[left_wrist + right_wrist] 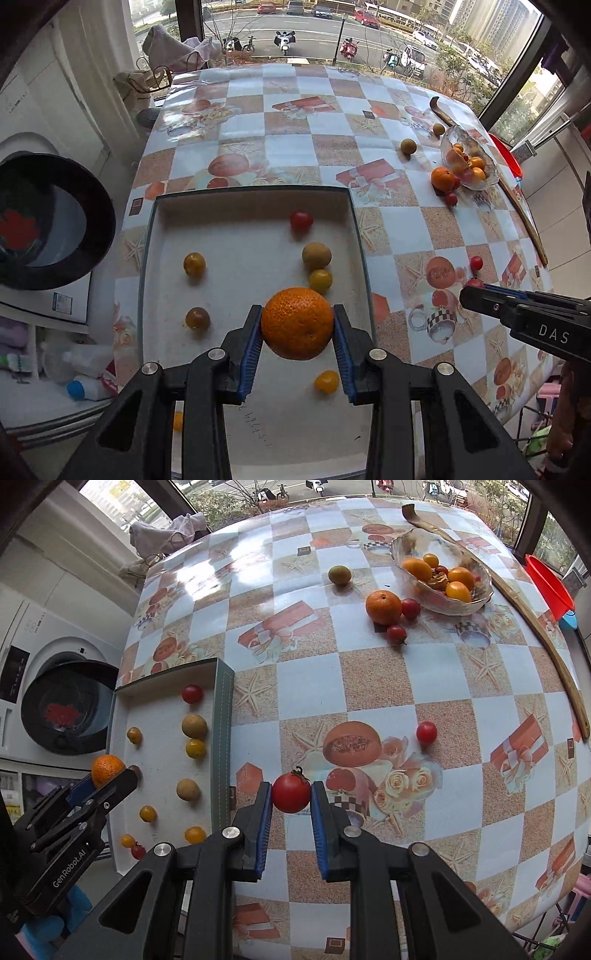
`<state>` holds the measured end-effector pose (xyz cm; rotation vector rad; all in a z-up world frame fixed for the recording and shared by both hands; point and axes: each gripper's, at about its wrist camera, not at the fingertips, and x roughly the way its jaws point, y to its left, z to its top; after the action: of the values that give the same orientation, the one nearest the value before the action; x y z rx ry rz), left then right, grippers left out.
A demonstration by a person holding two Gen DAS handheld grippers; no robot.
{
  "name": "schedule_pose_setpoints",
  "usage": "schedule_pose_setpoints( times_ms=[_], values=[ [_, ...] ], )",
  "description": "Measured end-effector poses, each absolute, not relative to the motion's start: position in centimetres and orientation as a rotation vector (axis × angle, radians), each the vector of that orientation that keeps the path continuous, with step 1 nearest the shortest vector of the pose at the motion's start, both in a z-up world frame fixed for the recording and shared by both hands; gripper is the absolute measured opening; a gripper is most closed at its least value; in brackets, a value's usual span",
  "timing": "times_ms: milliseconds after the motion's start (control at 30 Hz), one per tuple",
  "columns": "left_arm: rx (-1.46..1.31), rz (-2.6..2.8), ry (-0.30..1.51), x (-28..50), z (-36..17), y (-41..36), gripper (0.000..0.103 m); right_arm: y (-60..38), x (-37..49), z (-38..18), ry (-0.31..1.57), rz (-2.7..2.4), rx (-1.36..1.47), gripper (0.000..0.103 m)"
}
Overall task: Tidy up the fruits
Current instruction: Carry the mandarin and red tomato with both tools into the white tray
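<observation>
Nearby, loose tomato [426,732] beside bowl [406,546]

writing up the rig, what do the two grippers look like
Both are matte black plastic with angular, cut-out linkage arms, silver round pivot bolts and blue ribbed pads lining the jaws. The left gripper carries white "GenRobot.AI" lettering on its side; the right gripper shows white "DAS". No cables or sleeves visible.

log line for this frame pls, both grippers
left gripper: shut on orange above tray | right gripper: shut on red tomato over table | bowl: holds fruit
</observation>
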<state>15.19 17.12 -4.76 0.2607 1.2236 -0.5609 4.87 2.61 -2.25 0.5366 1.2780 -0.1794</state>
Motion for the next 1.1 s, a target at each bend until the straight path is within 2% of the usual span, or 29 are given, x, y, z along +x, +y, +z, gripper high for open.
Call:
schedule_pose_setpoints(
  times_ms=[533,900,1100],
  values=[
    [0.186,-0.387,1.296,16.9,-8.2,25.6,0.038,11.2,9.1,-4.6,1.363,-0.020,0.446,0.023],
    [0.212,-0.476,1.251,20.6,-8.7,21.8,0.038,12.0,12.0,-5.6,1.356,-0.002,0.436,0.022],
    [0.258,-0.530,1.252,22.8,-10.0,18.8,0.038,13.2,10.5,-5.8,1.352,0.042,0.426,0.022]
  ],
)
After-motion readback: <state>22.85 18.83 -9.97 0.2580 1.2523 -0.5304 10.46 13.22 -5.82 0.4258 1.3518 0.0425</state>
